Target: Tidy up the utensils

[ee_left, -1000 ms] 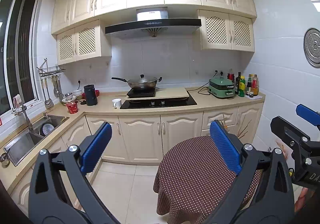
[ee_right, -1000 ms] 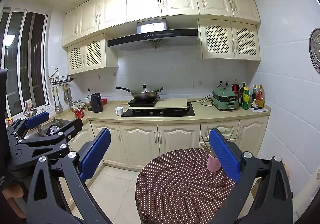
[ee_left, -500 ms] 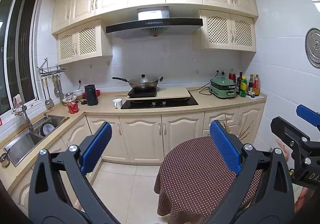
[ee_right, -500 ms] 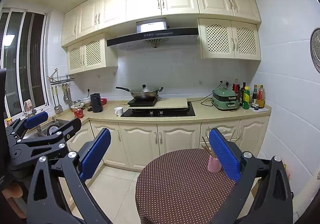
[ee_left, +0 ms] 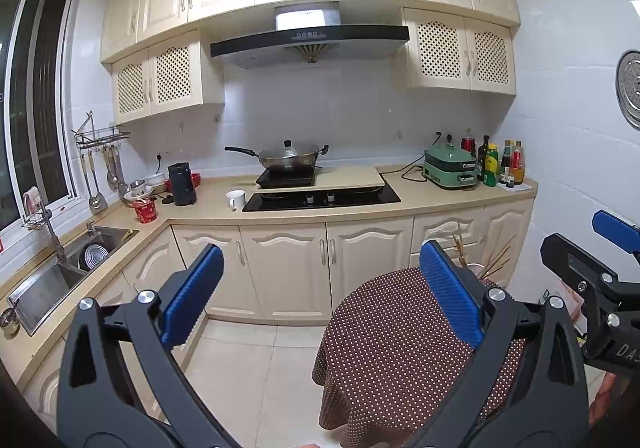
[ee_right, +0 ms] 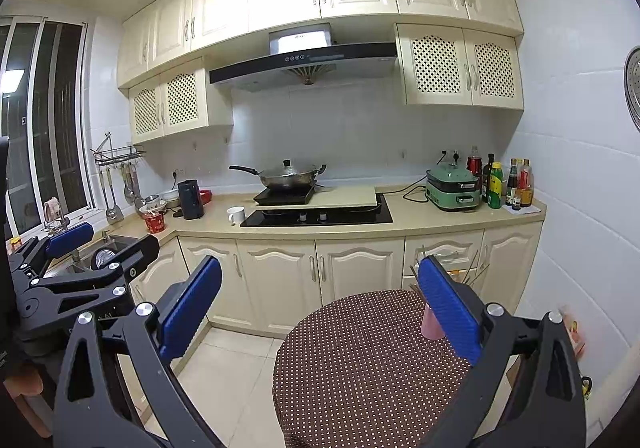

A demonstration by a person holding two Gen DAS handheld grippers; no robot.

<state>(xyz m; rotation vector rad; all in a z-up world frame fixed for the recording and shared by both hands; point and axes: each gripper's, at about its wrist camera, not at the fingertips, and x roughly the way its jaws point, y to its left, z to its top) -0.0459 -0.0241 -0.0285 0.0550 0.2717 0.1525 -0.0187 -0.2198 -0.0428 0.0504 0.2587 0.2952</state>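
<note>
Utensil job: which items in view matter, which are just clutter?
Job:
pink cup with chopsticks, on the dotted table
left gripper and right gripper, both open, empty

Clutter:
wok
white mug
green cooker
bottles

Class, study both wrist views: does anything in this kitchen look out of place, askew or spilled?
Only mildly: a pale board lies across the black hob, with a portable cooker and wok on its left end. Nothing looks spilled or broken.

Round table standing before counter | cup holding chopsticks sitting at table's far right edge | wok sitting on counter, behind hob | sink lying far left
</note>
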